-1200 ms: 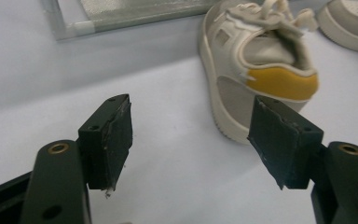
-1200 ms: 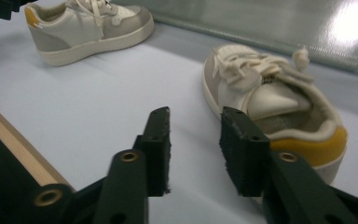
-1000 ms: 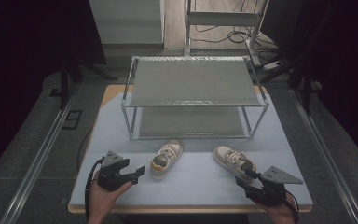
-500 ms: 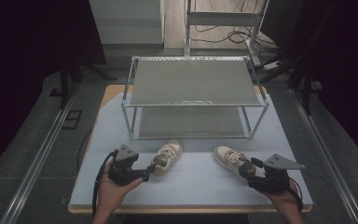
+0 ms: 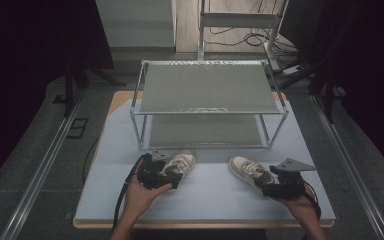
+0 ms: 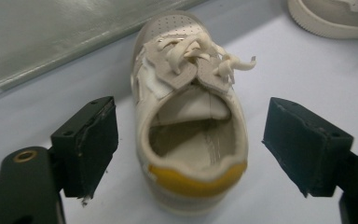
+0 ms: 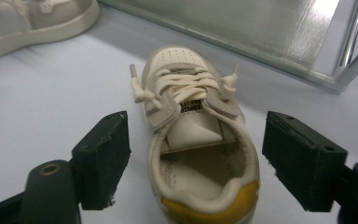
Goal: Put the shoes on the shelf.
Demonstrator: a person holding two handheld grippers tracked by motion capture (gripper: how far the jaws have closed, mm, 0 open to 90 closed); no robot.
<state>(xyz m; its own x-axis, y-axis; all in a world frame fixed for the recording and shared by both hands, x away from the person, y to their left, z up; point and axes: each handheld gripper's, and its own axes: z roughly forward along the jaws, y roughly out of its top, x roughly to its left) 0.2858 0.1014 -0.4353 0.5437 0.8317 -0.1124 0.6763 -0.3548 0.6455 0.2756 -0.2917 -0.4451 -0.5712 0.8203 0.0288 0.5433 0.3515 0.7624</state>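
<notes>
Your left gripper point(image 6: 189, 149) straddles the left shoe's point(image 6: 186, 116) heel, jaws just opening, pads clear. Your right gripper point(image 7: 196, 158) likewise straddles the right shoe point(image 7: 200, 154), both before the rack point(image 5: 207, 107).

The high view looked forward and down from above the person's side, taking in the whole table point(image 5: 130, 200) and the rack point(image 5: 207, 90) beyond. Each gripper view sat low and close, looking along its jaws at a shoe's heel: the left shoe point(image 6: 189, 126), the right shoe point(image 7: 200, 154). All three views shared both shoes and the rack's lower shelf.
</notes>
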